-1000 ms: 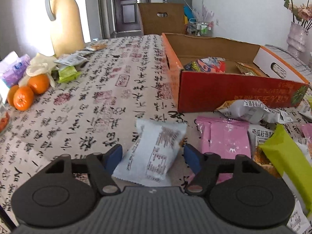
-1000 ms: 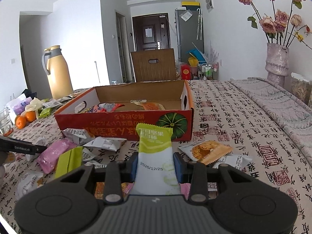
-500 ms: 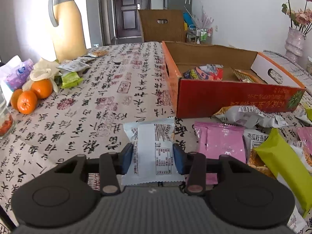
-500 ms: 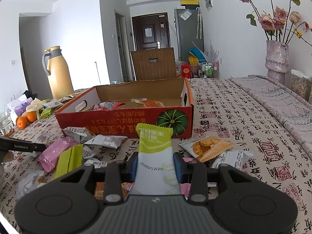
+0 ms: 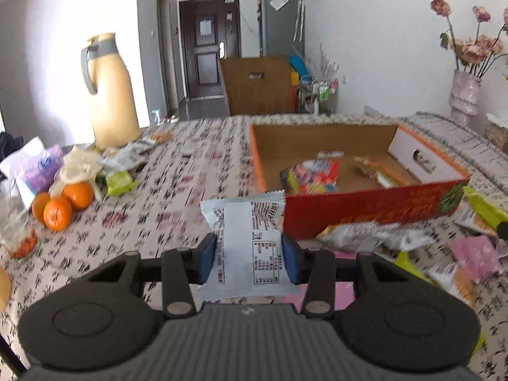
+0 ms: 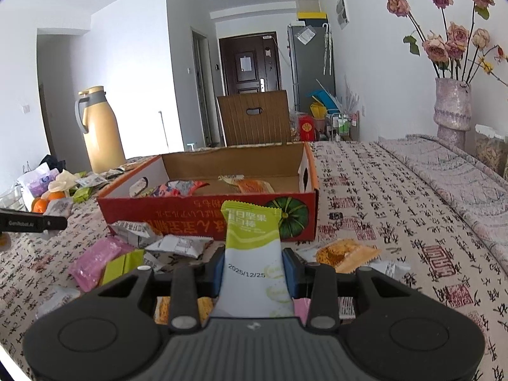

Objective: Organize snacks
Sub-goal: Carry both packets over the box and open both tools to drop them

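Observation:
My left gripper (image 5: 249, 258) is shut on a pale blue snack packet (image 5: 246, 241) and holds it above the table, left of the red cardboard box (image 5: 365, 209). My right gripper (image 6: 252, 271) is shut on a green and white snack packet (image 6: 254, 254), in front of the same box (image 6: 203, 214). The box holds a colourful packet (image 5: 312, 176) and an orange packet (image 6: 250, 185). Loose packets lie in front of the box: pink (image 6: 95, 262), silver (image 6: 177, 246), orange (image 6: 344, 254). The left gripper shows at the left edge of the right wrist view (image 6: 31, 222).
A yellow thermos jug (image 5: 111, 95) stands at the far left of the table. Oranges (image 5: 58, 206), a tissue pack (image 5: 41, 166) and small packets lie near it. A vase of roses (image 6: 452, 108) stands at the right. A wooden chair back (image 6: 254, 117) is behind the table.
My left gripper shut on the pale blue packet and lifted it off the table toward the box. My right gripper has held the green packet, rising slightly.

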`<state>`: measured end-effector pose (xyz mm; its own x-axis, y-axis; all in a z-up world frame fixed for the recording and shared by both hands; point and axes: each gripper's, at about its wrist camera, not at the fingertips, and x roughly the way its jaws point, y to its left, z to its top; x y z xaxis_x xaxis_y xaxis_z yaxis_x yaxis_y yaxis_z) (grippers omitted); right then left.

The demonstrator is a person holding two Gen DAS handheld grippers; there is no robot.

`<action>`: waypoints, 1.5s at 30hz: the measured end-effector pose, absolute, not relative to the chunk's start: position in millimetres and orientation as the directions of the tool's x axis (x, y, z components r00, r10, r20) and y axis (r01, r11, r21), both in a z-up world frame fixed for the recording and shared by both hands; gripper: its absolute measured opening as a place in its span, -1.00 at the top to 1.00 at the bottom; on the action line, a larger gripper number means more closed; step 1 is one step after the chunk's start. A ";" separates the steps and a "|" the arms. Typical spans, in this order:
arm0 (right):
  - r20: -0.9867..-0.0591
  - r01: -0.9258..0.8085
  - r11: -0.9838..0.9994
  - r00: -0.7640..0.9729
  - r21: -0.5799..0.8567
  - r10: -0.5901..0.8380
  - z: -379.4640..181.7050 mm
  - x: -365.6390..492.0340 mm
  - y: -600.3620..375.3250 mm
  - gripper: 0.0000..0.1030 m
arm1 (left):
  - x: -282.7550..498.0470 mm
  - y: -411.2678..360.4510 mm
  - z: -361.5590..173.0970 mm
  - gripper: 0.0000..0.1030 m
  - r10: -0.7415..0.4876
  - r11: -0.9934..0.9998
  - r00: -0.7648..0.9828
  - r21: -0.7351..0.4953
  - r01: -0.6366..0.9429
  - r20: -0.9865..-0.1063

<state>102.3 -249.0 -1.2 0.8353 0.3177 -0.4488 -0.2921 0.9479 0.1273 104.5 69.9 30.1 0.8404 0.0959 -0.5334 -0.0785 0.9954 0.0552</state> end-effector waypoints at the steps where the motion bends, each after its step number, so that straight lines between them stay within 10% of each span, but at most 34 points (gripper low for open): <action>1: -0.443 -0.294 0.947 0.838 0.127 0.320 0.5 102.7 -248.5 0.30 | 104.7 66.7 33.5 0.14 0.091 0.996 0.846 0.055 -0.073 -0.525; 24: -0.327 -0.328 0.939 0.881 0.103 0.343 39.5 172.3 -221.3 0.30 | 169.2 -0.3 80.5 0.14 0.010 1.000 0.909 0.024 0.000 -0.416; 45: -0.407 -0.300 0.951 0.861 0.078 0.306 8.3 259.5 -186.2 0.30 | 255.2 1.3 33.4 0.14 0.038 0.998 0.845 -0.017 -0.056 -0.534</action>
<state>259.5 -186.2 8.3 0.8610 0.3056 -0.4066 -0.3005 0.9506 0.0781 255.2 1.3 33.4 0.8449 0.0383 -0.5336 -0.0560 0.9983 -0.0170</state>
